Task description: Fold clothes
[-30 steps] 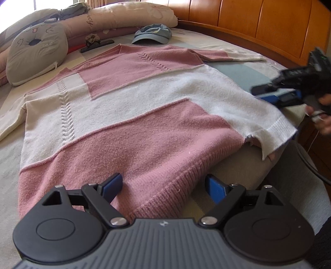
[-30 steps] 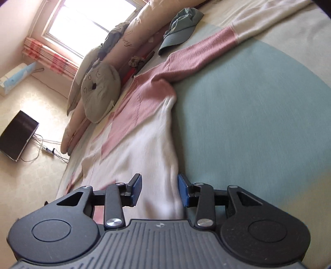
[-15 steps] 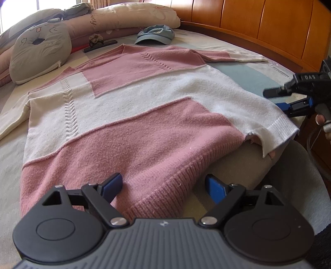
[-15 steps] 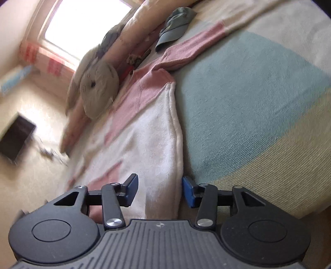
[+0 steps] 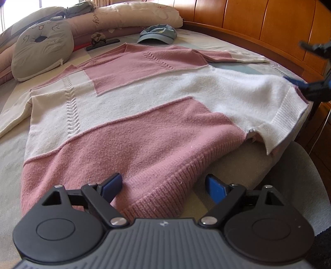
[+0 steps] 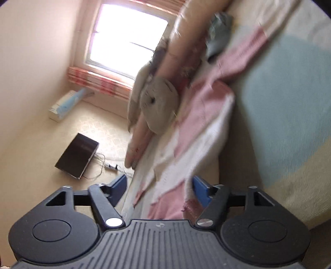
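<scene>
Left wrist view: the long pillow (image 5: 132,15) at the head of the bed (image 5: 244,165) carries cursive lettering, too small and skewed to read; the grey cat cushion (image 5: 41,47) has only stitched face marks. The sweater (image 5: 134,107) lies flat, front up, across the bed, in pink and white knit blocks with a cable stitch down the chest and ribbed hem. Its neck points toward the pillow, its right sleeve stretches toward the wooden headboard (image 5: 269,27), and its hem hangs a little over the near bed edge. A blue cap (image 5: 158,33) sits beyond the collar. The left gripper (image 5: 163,185) hovers over the pink hem with its jaws wide apart, the pads clear of the knit on either side. At the right edge the right gripper (image 5: 306,66) reaches the white hem corner, one blue pad at the fabric edge.

Right wrist view: blurred. The right gripper (image 6: 159,185) has just been opening its jaws; they stand well apart with the sweater (image 6: 202,128) edge between them, the right pad just beside the cloth, not pressing it. No writing is readable on the box (image 6: 66,105) or the dark device (image 6: 77,158) on the floor.
</scene>
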Tool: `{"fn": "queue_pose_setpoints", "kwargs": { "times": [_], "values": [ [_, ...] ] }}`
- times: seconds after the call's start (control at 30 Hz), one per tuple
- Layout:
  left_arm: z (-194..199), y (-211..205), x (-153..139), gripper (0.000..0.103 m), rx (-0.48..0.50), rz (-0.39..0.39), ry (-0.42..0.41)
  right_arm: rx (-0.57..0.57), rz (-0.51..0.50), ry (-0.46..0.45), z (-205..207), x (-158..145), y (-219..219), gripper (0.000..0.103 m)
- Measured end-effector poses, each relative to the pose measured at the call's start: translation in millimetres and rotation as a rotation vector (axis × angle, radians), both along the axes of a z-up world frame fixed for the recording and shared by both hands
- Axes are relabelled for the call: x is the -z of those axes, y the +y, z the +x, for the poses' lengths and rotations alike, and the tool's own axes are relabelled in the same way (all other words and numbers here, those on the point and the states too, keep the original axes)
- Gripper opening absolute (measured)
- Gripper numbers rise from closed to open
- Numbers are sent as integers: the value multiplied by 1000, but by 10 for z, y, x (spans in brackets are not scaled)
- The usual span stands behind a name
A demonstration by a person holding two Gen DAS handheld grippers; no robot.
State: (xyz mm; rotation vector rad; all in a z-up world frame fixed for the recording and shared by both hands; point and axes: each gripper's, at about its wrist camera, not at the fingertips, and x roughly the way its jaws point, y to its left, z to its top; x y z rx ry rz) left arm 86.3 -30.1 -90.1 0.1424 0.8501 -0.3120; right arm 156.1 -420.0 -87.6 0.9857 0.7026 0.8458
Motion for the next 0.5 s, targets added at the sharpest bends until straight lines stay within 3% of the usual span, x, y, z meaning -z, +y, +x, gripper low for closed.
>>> {"fn": "queue_pose_setpoints", "kwargs": {
  "times": [0.1,0.23,0.33,0.5],
  "values": [
    [-3,-6,-2,87,-2,5,0,57,-51,-26,-42,-148,-114,83],
    [-14,-13,-17,87,-8,26,-5,116,-277,-40,-100,-255,5,86],
    [-43,-51,-18,87,1,87,-22,90,-480,-101,-157,-280,374,95],
    [-102,-58,-23,87,6,127,-36,18,-940,-268,-219,-84,1201,100]
  ]
}}
